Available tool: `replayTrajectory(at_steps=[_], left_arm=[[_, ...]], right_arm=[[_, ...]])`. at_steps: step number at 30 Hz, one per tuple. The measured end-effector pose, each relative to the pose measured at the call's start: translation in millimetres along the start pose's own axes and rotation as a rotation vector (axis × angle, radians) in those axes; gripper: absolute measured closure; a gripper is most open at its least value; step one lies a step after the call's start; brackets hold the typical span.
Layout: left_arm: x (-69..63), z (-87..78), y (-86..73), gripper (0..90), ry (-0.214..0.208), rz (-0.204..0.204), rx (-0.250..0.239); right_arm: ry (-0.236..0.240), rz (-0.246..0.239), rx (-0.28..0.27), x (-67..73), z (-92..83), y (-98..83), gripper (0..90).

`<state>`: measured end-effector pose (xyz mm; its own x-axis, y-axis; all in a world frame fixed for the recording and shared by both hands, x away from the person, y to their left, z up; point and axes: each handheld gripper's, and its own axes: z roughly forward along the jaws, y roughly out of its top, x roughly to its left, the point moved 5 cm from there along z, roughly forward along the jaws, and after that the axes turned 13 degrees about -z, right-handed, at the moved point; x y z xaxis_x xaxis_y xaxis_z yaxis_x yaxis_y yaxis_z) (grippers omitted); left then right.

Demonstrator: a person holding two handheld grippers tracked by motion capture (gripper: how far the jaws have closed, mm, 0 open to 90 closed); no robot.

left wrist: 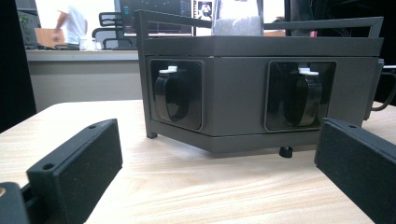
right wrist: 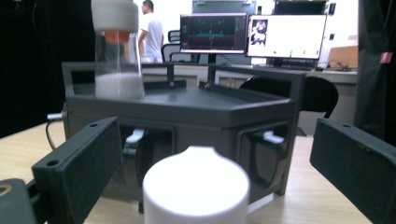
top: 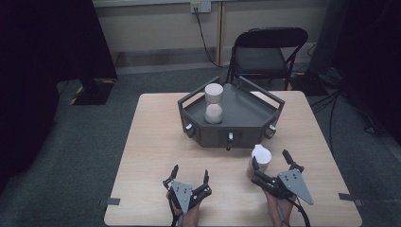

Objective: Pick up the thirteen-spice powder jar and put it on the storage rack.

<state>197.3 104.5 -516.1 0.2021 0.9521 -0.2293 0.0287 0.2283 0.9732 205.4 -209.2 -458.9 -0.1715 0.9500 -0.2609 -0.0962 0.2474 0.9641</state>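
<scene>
A dark grey six-sided stand (top: 246,118) with raised rails sits at the back middle of the wooden table (top: 151,142). On it stands a clear jar (top: 213,103) with a pale cap, white powder in its lower part. The left gripper view faces the stand (left wrist: 233,93) and two black knobs (left wrist: 170,93) set in its front recesses. My left gripper (top: 191,171) is open over bare table, short of the stand. A white round-topped container (top: 261,157) stands upright between the wide-open jaws of my right gripper (top: 270,157), untouched; it shows close up as the container (right wrist: 196,191).
A black folding chair (top: 267,52) stands just beyond the table's far edge. Cables run along the floor at the right. Bare tabletop lies left of the stand and between the grippers. Monitors (right wrist: 252,32) and a standing person (right wrist: 152,35) are far behind.
</scene>
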Motion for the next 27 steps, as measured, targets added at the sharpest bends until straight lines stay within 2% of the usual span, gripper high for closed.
replayTrajectory(at_steps=[6, 17, 21, 24, 27], left_arm=[[0.0, 0.0, 0.0, 0.2, 0.0, 0.0, 0.0], [0.0, 0.0, 0.0, 0.2, 0.0, 0.0, 0.0], [0.0, 0.0, 0.0, 0.2, 0.0, 0.0, 0.0], [0.0, 0.0, 0.0, 0.2, 0.0, 0.0, 0.0], [0.1, 0.0, 0.0, 0.2, -0.001, 0.0, 0.0]], right_arm=[[0.022, 0.009, 0.051, 5.4, 9.8, -9.7, 4.9], [0.03, 0.024, 0.103, 8.9, 16.5, -24.0, 11.9], [0.013, 0.027, 0.129, 11.3, 20.2, -26.5, 5.9], [0.01, 0.03, 0.138, 11.5, 21.6, -27.9, 6.0], [0.027, 0.052, 0.145, 8.4, 23.2, -30.0, 8.9]])
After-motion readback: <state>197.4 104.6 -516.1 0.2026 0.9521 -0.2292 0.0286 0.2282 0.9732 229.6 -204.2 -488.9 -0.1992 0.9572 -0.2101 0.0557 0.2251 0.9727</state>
